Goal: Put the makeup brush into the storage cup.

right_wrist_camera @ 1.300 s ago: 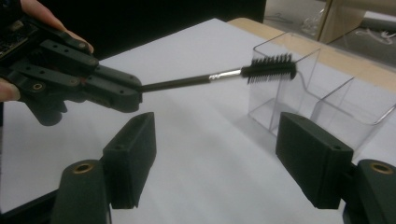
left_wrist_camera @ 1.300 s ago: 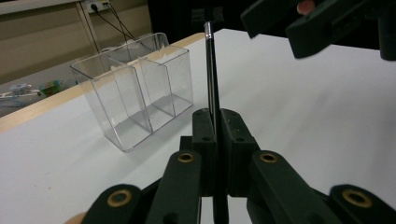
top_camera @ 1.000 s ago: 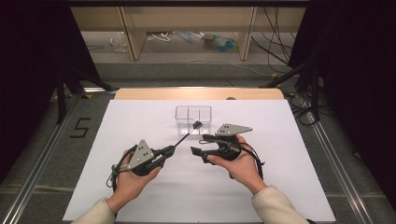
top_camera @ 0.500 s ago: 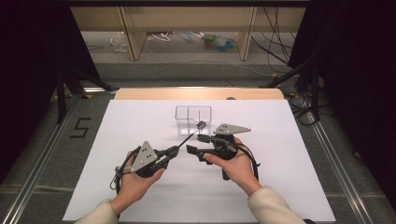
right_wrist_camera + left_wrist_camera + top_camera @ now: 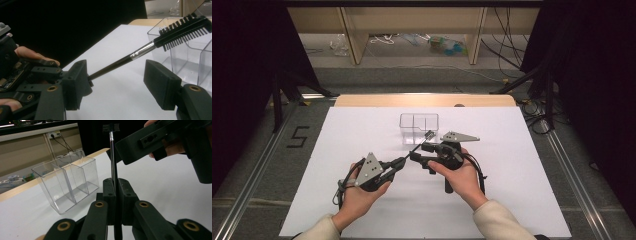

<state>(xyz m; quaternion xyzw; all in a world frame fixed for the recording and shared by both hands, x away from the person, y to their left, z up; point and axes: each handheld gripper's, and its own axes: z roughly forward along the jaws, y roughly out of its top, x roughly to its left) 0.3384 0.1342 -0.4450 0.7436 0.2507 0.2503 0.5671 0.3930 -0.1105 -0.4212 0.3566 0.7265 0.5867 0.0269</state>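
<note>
A slim black brush with a silver collar and a comb head slants up over the white sheet. My left gripper is shut on its handle, which stands straight up between the pads. My right gripper is open, with one jaw on each side of the handle and neither pad touching it. Its jaws have just been closing. In the high view the right gripper faces left, close against the left one. A clear two-compartment box stands just behind the brush head.
The white sheet covers the table, with a wooden strip along its far edge. Beyond it are shelf legs and loose cables on the floor. Dark curtains hang at both sides, and metal rails flank the table.
The right gripper has edged slightly left, toward the brush handle. The left hand and the brush stay about where they were.
</note>
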